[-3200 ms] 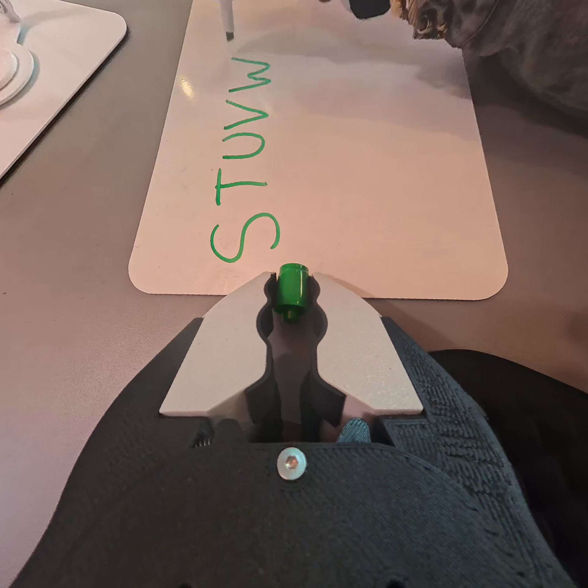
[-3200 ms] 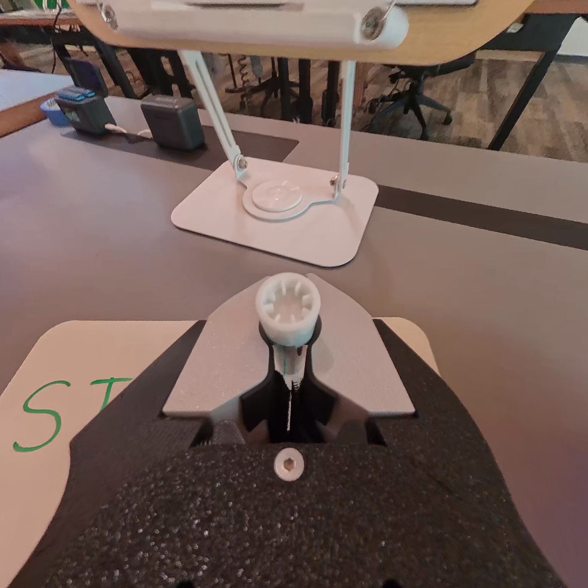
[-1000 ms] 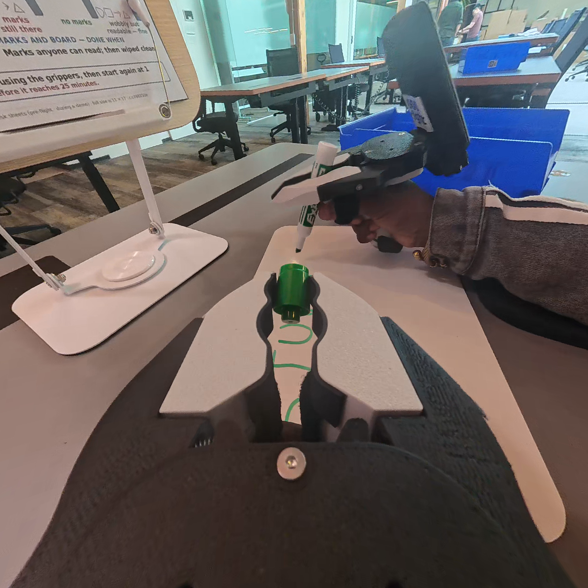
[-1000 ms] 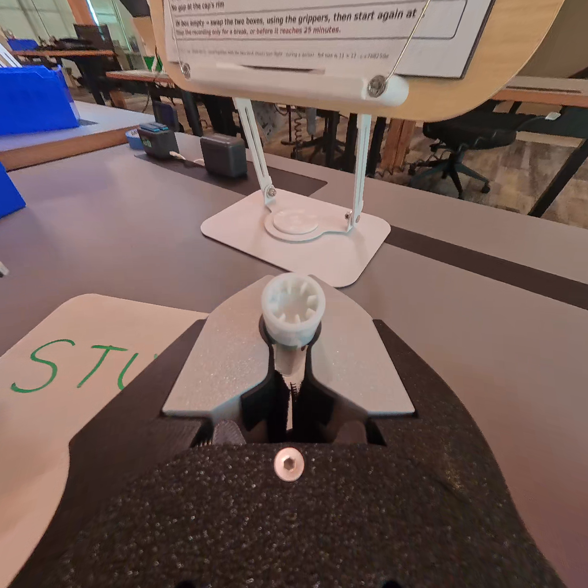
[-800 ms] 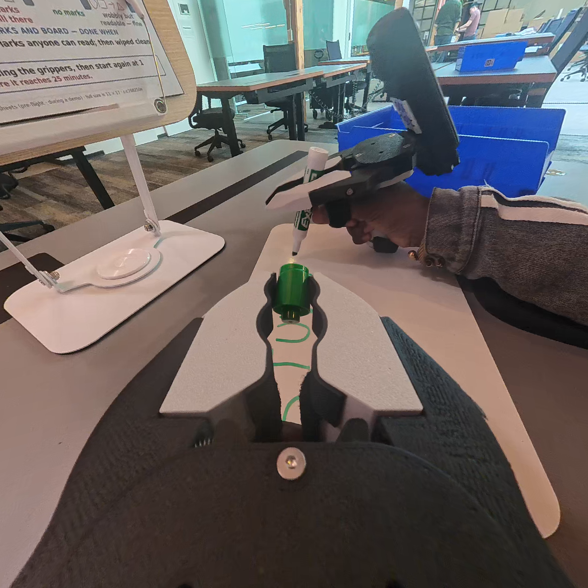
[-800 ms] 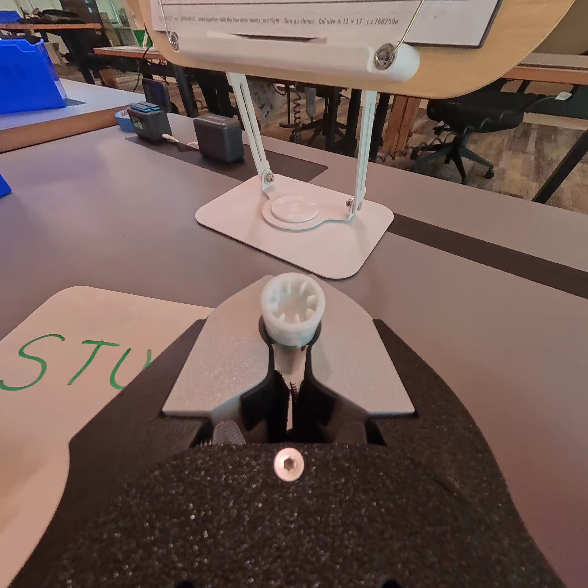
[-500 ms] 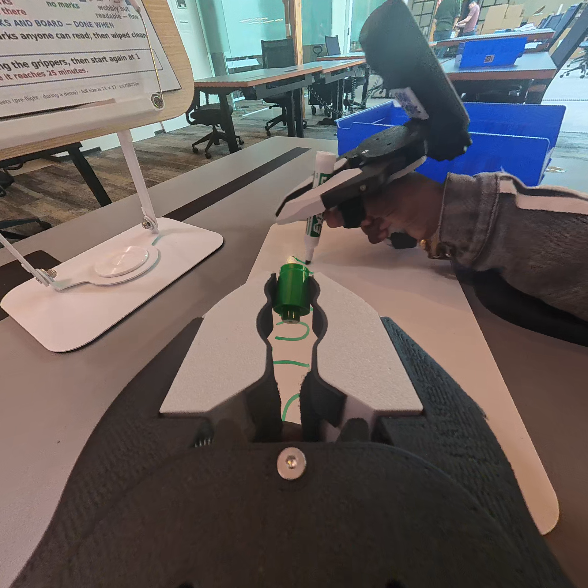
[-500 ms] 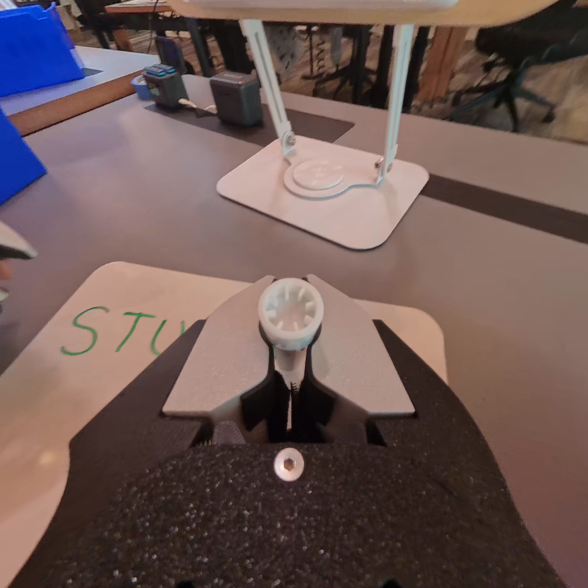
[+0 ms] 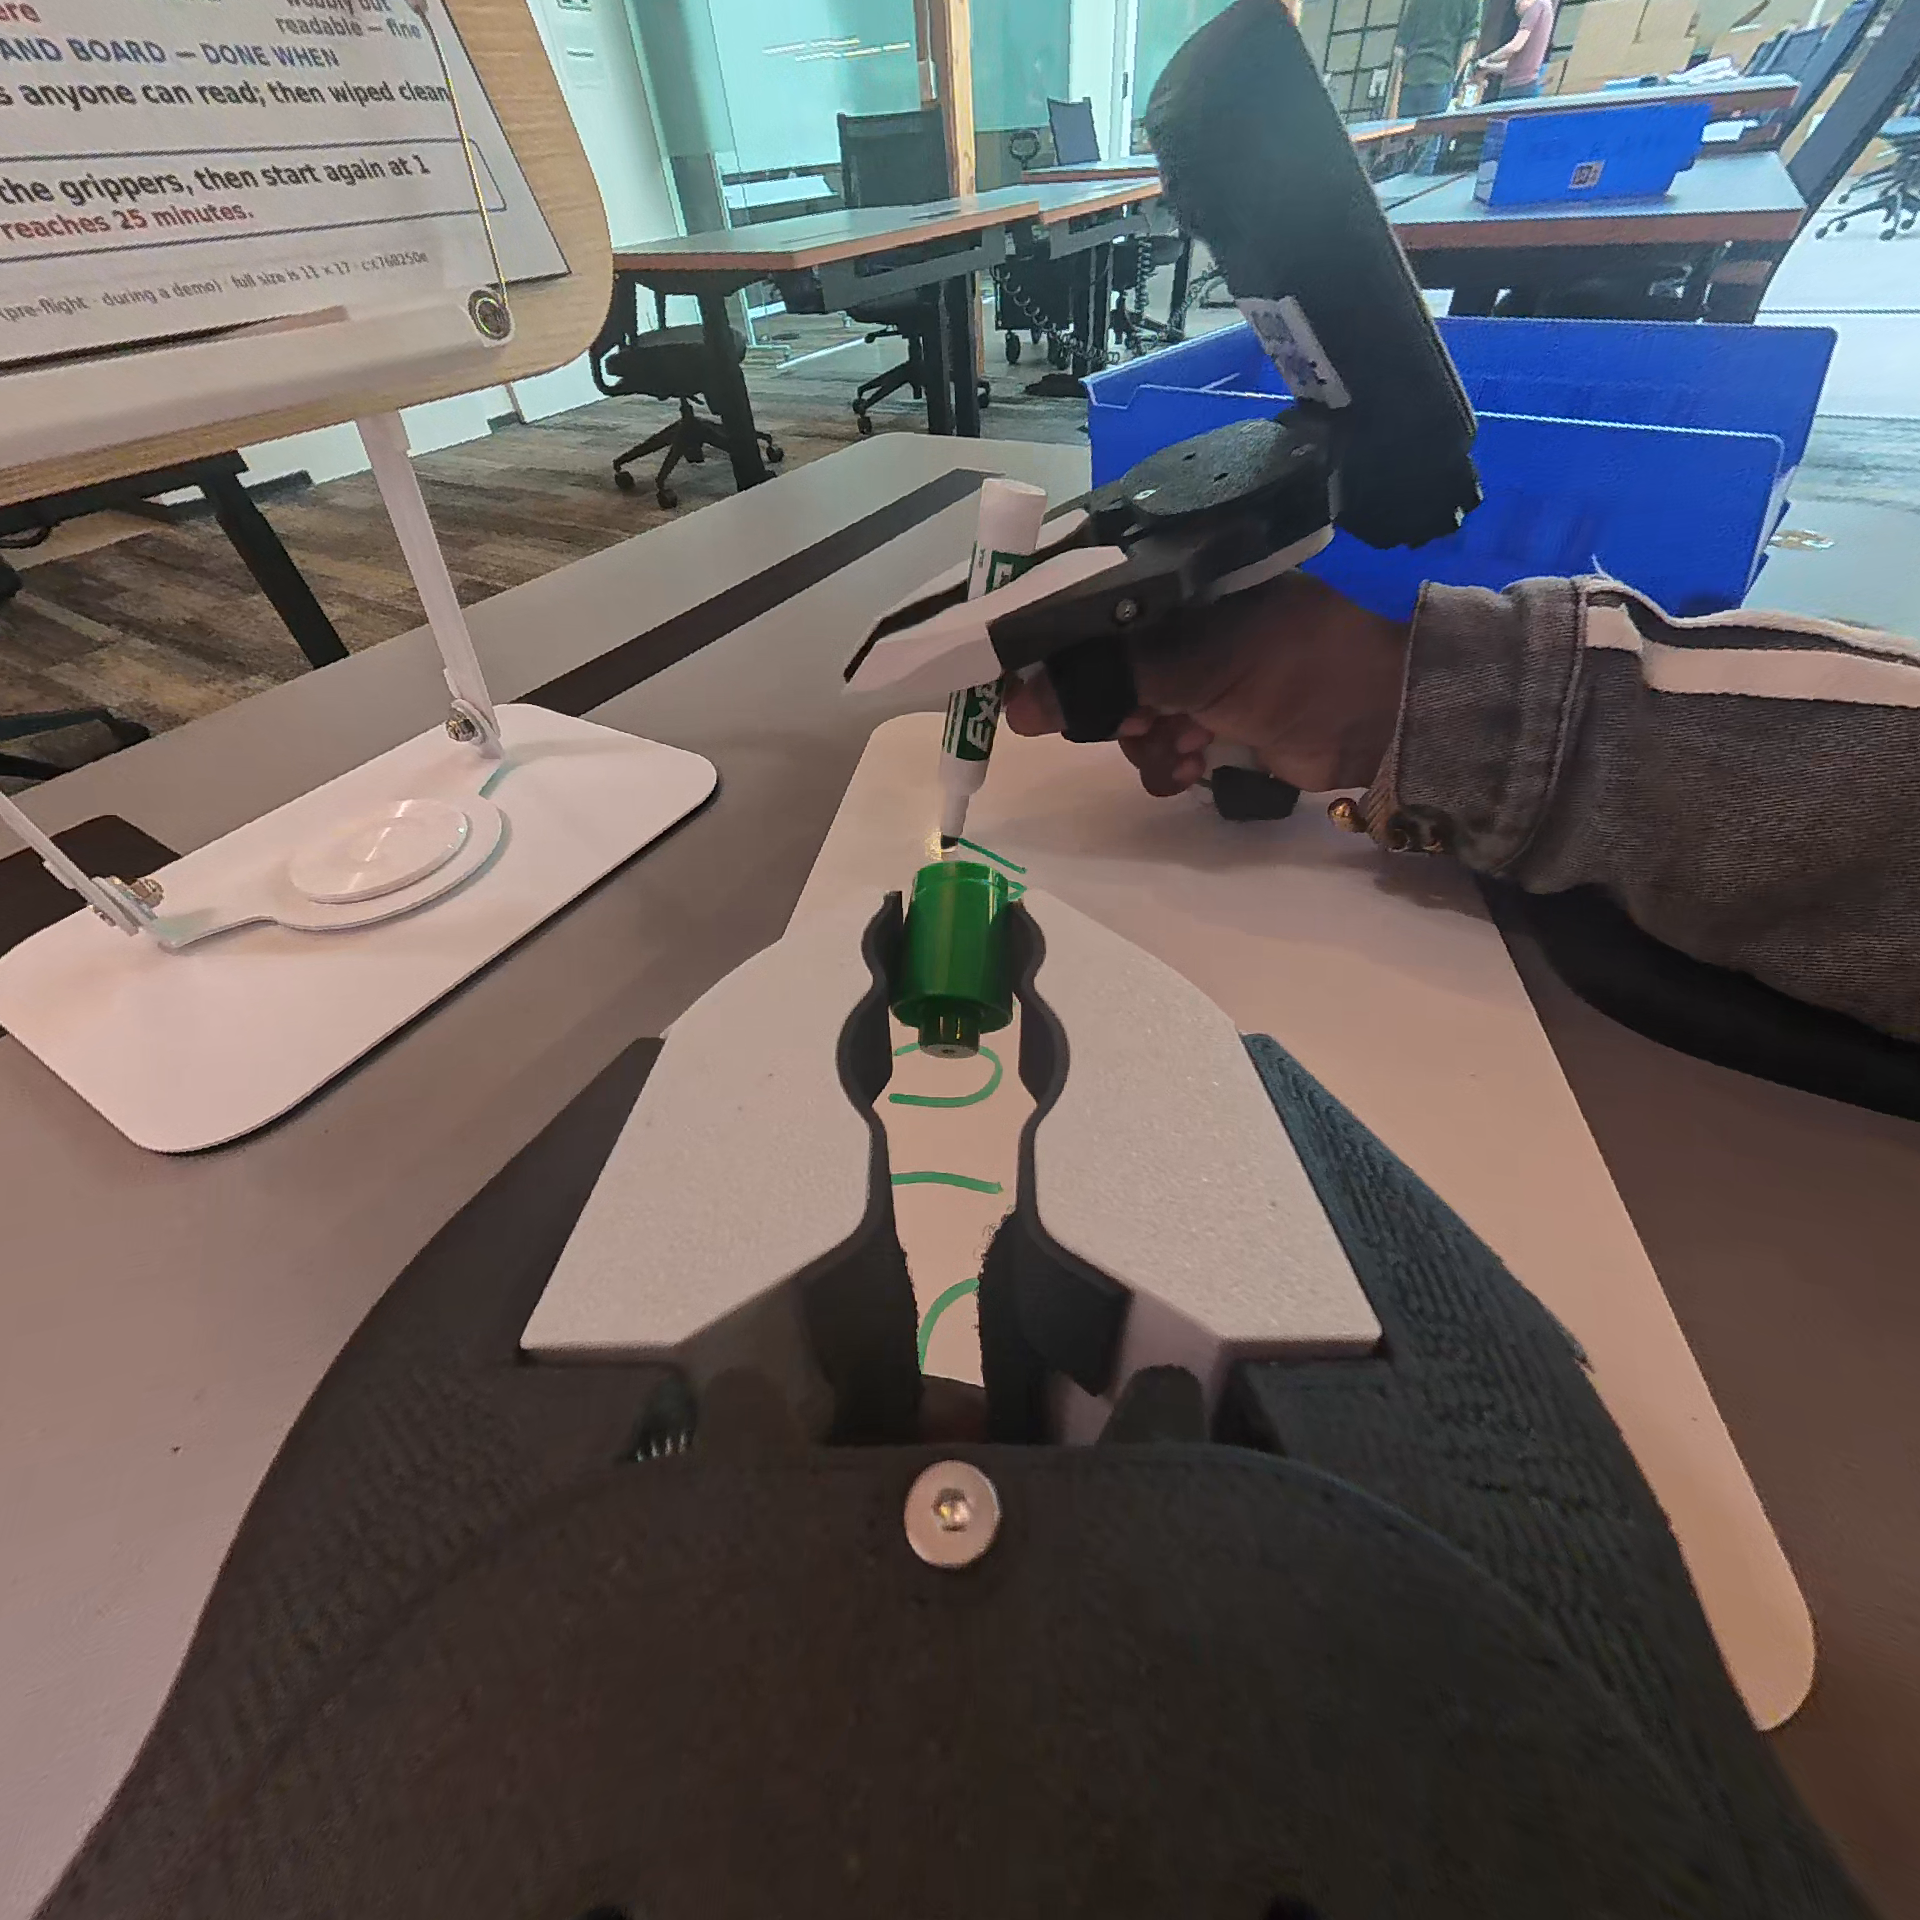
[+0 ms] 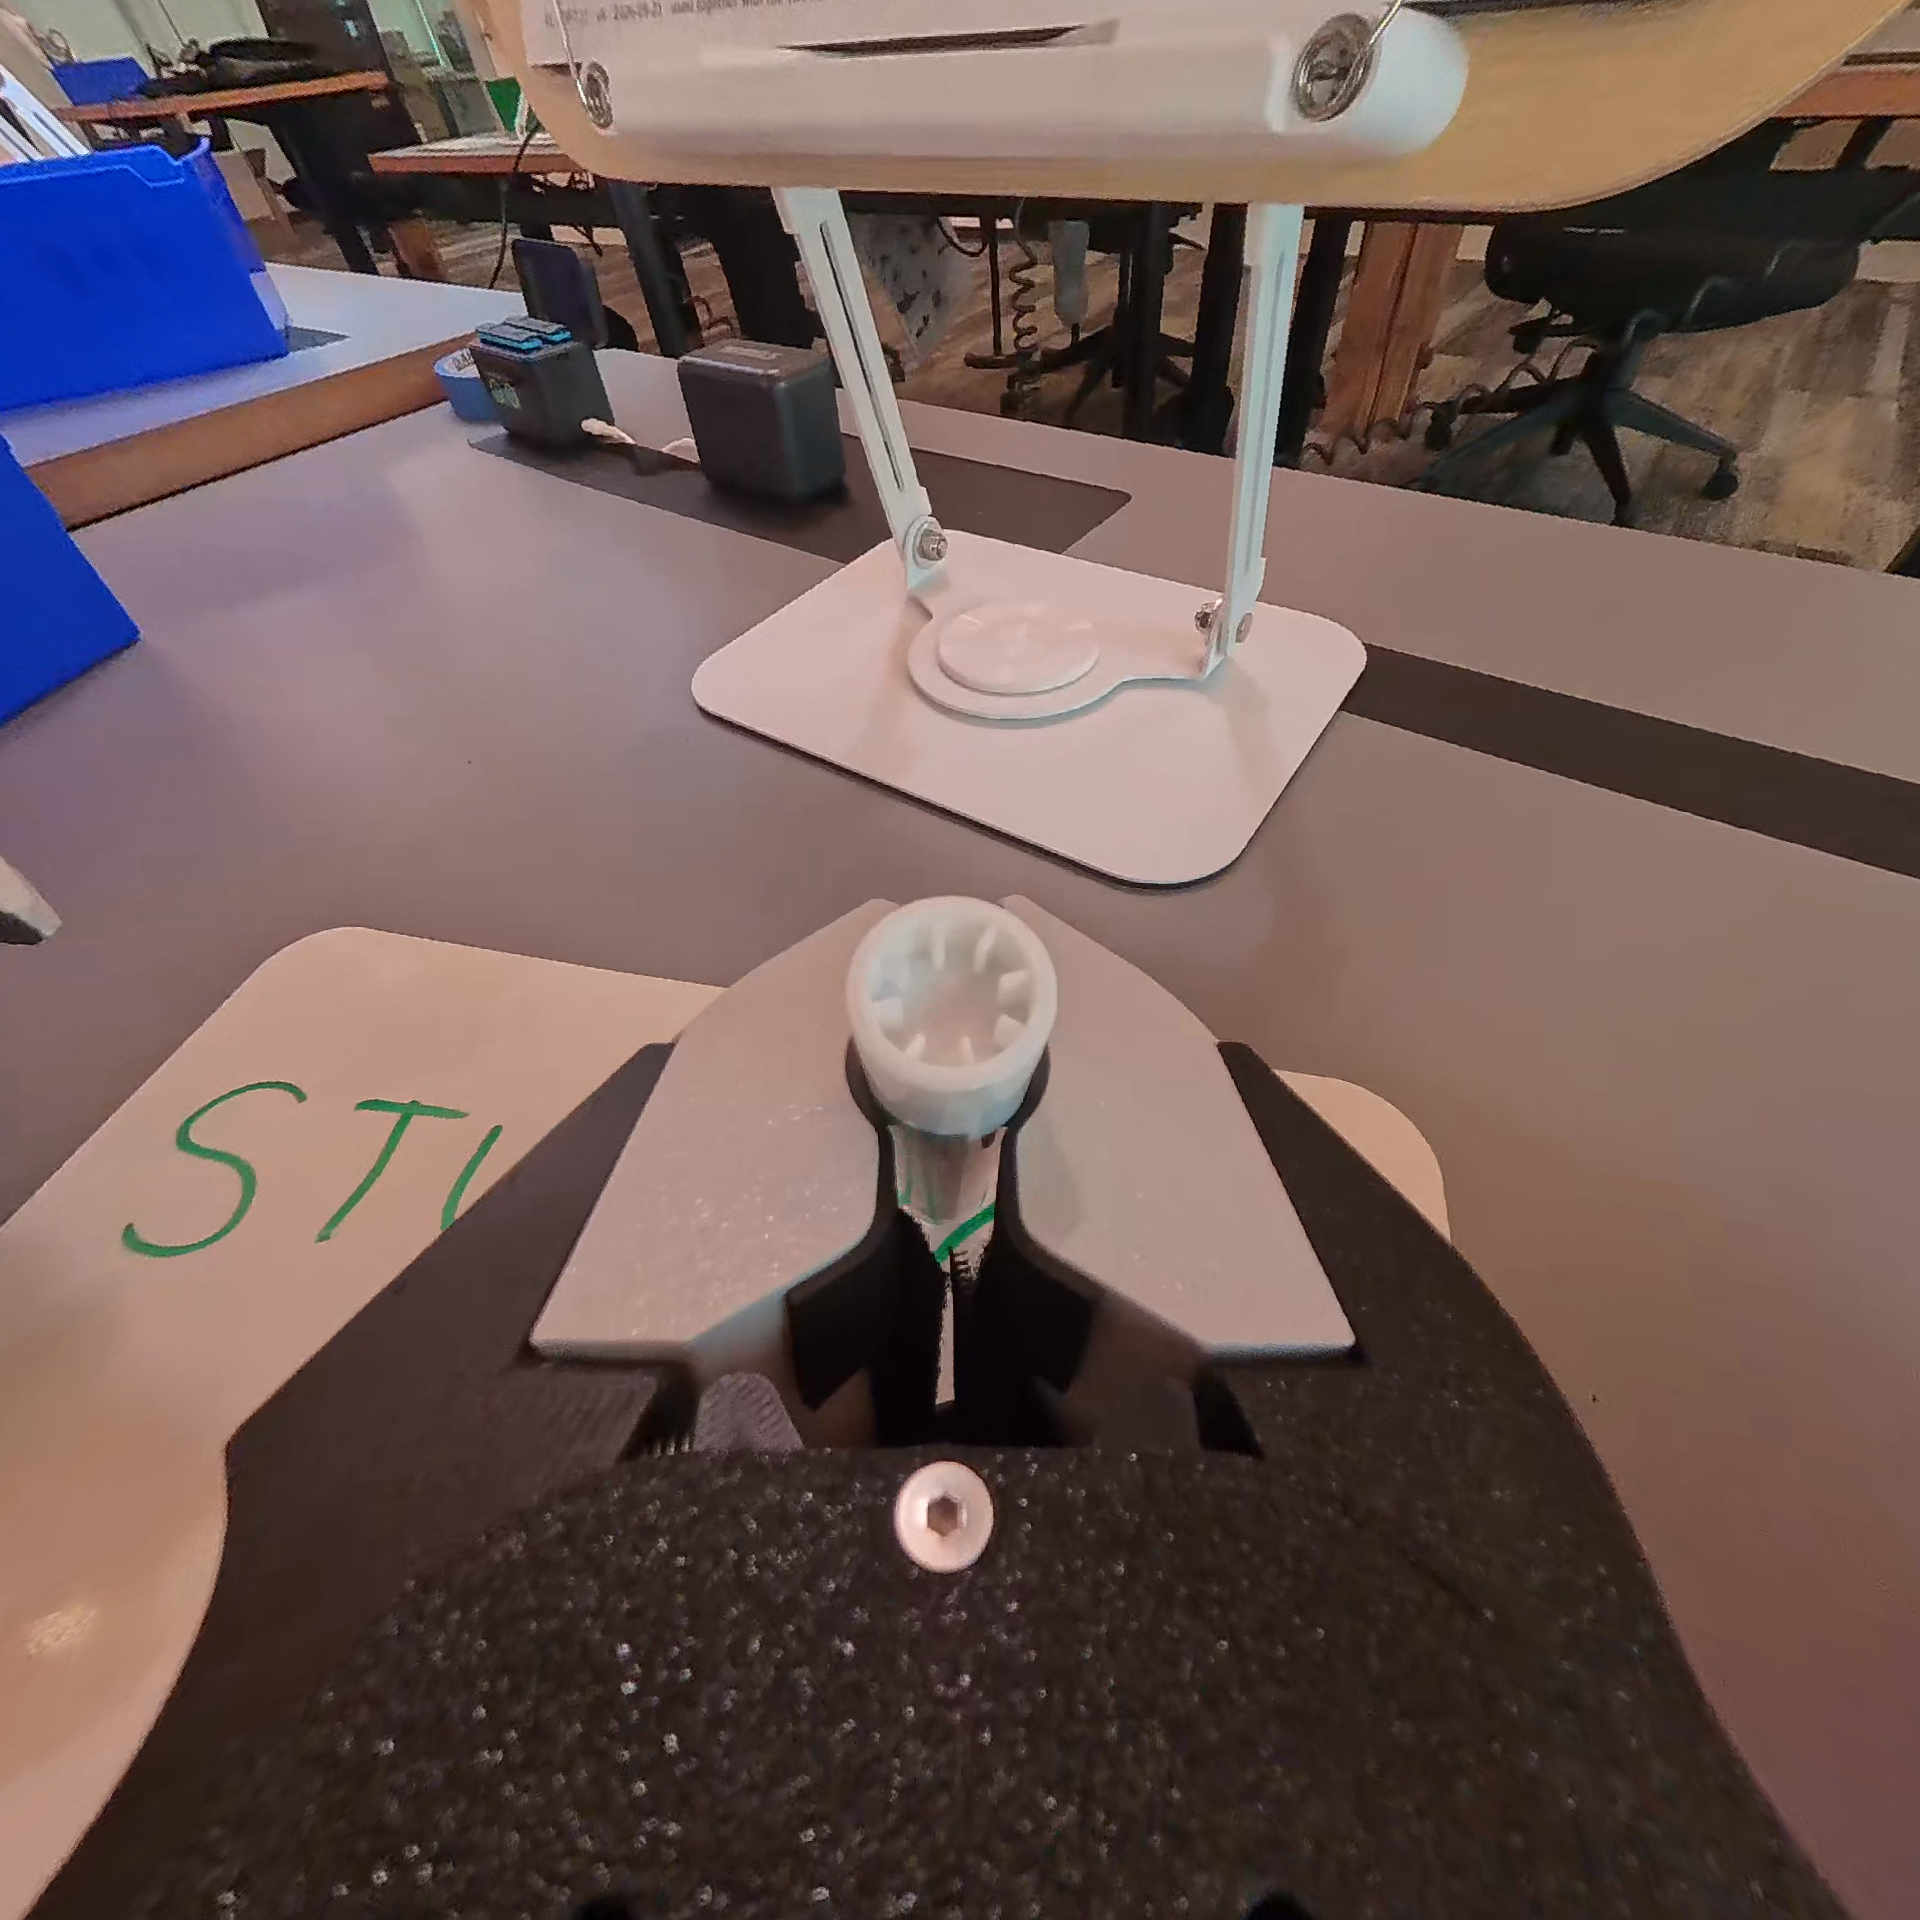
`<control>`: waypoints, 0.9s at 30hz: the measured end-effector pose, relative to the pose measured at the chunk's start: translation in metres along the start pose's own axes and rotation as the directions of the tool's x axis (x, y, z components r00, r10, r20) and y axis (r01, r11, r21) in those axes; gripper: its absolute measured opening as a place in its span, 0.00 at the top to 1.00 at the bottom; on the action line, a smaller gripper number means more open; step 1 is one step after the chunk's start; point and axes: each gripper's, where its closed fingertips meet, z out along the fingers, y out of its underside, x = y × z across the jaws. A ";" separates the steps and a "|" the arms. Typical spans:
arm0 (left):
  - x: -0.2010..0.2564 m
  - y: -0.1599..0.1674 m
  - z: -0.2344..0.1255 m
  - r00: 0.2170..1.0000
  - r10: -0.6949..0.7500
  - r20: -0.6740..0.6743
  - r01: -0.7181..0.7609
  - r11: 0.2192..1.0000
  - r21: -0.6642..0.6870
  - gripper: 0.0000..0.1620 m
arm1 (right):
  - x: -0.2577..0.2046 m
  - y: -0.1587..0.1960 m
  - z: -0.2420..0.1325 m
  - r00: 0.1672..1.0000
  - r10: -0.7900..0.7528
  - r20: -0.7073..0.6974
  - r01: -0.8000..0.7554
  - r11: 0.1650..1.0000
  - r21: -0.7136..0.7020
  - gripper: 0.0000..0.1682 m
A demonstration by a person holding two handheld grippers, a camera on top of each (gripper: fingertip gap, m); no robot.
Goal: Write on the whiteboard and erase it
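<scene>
Left gripper (image 9: pixel 951 971), grey-faced fingers in black textured housing: closed around a small green cylindrical marker cap (image 9: pixel 952 961), cap pinched in the notch near the fingertips, open end pointing away from camera. Held above the near part of the whiteboard, not touching it.

Flat white rounded-corner whiteboard (image 9: pixel 1299 1039) lying on the grey-brown tabletop (image 9: pixel 208 1299). Green handwritten marks (image 9: pixel 943 1086) visible through the gap between the left fingers, running in a line away from camera.

Right gripper (image 9: pixel 914 649), seen farther off in the left wrist view: clamped on a white-barrelled dry-erase marker with green label (image 9: pixel 971 717), held close to upright, slightly tilted. Marker tip down on the whiteboard, at a fresh green stroke just beyond the cap. Person's hand (image 9: pixel 1257 707) around the gripper handle, grey denim sleeve (image 9: pixel 1662 769) resting over the far right edge of the board.

Right wrist view: right gripper (image 10: pixel 951 1049) fingers closed on the marker; white ribbed rear end of the marker (image 10: pixel 951 1023) facing the camera, seated in the finger notch. Whiteboard (image 10: pixel 436 1039) below, green letters (image 10: pixel 312 1169) to the left, partly hidden by the gripper housing. Slight motion blur in this view.

White metal stand base (image 10: pixel 1091 748) on the table beyond the board, two slanted arms carrying a wooden-edged board with a printed sheet (image 9: pixel 260 177). Blue plastic bin (image 9: pixel 1610 436) behind the right gripper. Two small dark boxes (image 10: pixel 665 410) at the far table edge.
</scene>
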 end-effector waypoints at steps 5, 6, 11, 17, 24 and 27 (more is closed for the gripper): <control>0.001 0.001 0.000 1.000 0.002 -0.003 -0.002 1.000 -0.004 0.88 | 0.005 0.006 -0.004 1.000 0.016 -0.024 -0.017 0.998 -0.060 0.91; 0.001 0.001 0.000 1.000 0.003 -0.003 -0.003 1.000 -0.005 0.88 | 0.008 0.008 -0.008 0.999 0.020 -0.042 -0.024 0.996 -0.082 0.91; 0.002 0.002 0.001 1.000 -0.001 -0.012 0.001 1.000 -0.012 0.88 | 0.021 0.016 -0.029 0.993 0.089 -0.081 -0.099 0.986 -0.131 0.91; 0.016 0.008 0.004 0.996 0.040 -0.084 -0.044 0.998 -0.050 0.88 | -0.049 -0.065 -0.055 0.905 0.176 0.387 -0.290 0.921 0.260 0.92; 0.026 0.003 0.005 0.991 0.010 -0.135 -0.012 1.000 -0.014 0.88 | -0.117 -0.084 -0.071 0.630 0.242 0.738 -0.557 0.802 0.213 0.92; 0.029 -0.012 0.000 0.984 -0.033 -0.174 0.047 0.996 0.076 0.88 | -0.112 -0.083 -0.069 0.588 0.295 0.753 -0.623 0.759 0.189 0.92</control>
